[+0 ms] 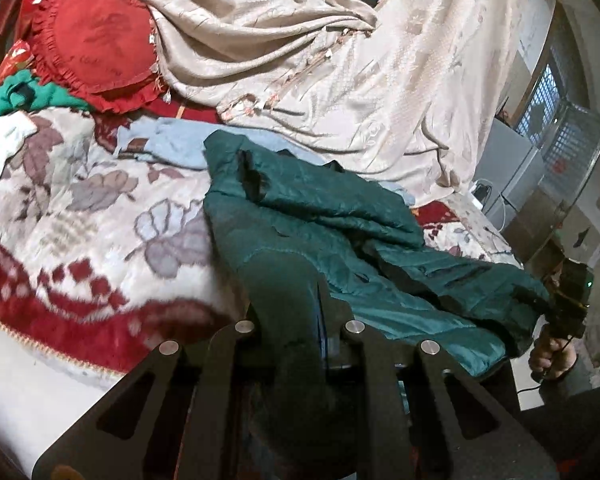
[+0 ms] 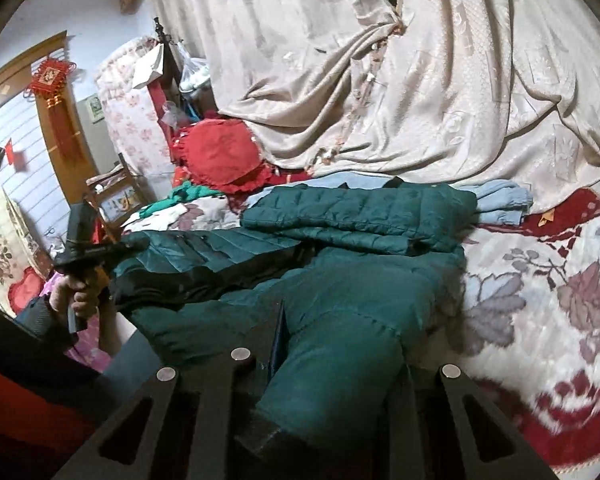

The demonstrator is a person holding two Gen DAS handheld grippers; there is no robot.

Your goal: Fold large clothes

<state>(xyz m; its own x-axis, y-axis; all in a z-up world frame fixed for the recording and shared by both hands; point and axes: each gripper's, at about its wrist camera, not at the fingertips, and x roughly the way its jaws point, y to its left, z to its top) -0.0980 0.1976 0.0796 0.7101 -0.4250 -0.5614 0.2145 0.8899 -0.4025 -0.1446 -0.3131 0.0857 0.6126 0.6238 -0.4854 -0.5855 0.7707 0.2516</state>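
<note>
A dark green quilted jacket (image 1: 320,224) lies spread on the floral bed blanket (image 1: 80,208), one sleeve folded across its top. It also shows in the right wrist view (image 2: 360,216). My left gripper (image 1: 296,320) is shut on the jacket's near hem, with fabric bunched between the fingers. My right gripper (image 2: 312,344) is shut on another part of the jacket's near edge. The right gripper shows in the left wrist view (image 1: 568,296) at the jacket's far right corner. The left gripper shows in the right wrist view (image 2: 100,252) at the jacket's left corner.
A red heart-shaped cushion (image 1: 96,44) lies at the back left, under a beige draped curtain (image 1: 340,60). A light blue garment (image 1: 172,144) lies behind the jacket, a white glove (image 1: 4,148) and a green cloth (image 1: 24,92) at the left. A wooden chair (image 2: 116,188) stands beside the bed.
</note>
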